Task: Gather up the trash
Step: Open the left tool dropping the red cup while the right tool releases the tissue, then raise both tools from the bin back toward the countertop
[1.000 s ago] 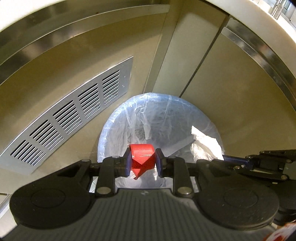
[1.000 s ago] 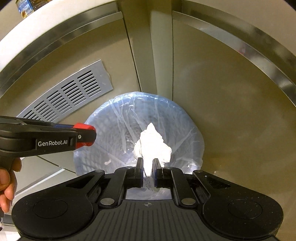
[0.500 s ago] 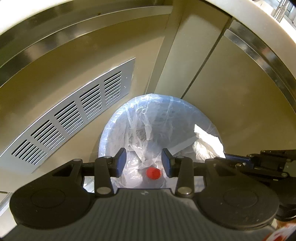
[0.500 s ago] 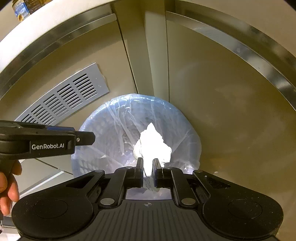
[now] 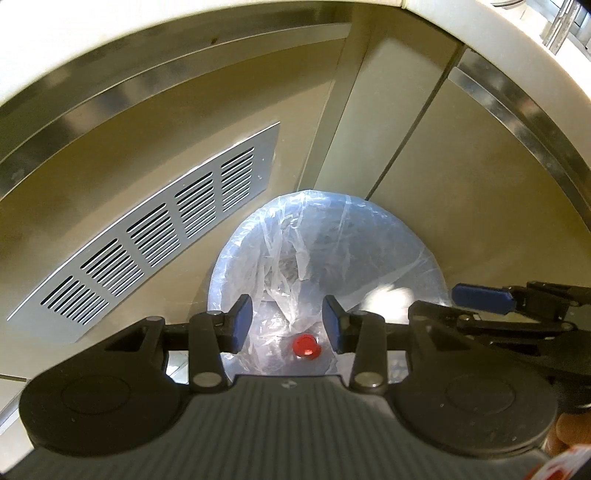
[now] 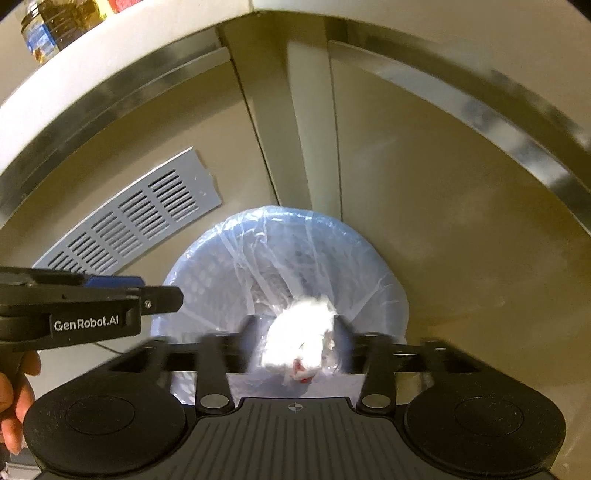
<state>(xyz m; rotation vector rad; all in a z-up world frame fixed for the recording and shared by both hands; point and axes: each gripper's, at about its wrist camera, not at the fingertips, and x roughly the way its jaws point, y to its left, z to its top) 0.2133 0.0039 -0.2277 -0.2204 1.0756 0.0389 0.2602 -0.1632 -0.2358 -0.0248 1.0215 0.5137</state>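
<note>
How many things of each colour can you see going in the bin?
Red: 1, the red cap lying in the lined bin.
White: 1, the white paper wad, dropping between the right gripper's just-opened jaws.
Total: 2.

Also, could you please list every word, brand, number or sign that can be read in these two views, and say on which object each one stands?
"GenRobot.AI": white letters on the side of the left gripper, seen in the right wrist view.
Label on the bottle on the counter, top left of the right wrist view: too small and blurred to read.
Left wrist view: no readable text.
</note>
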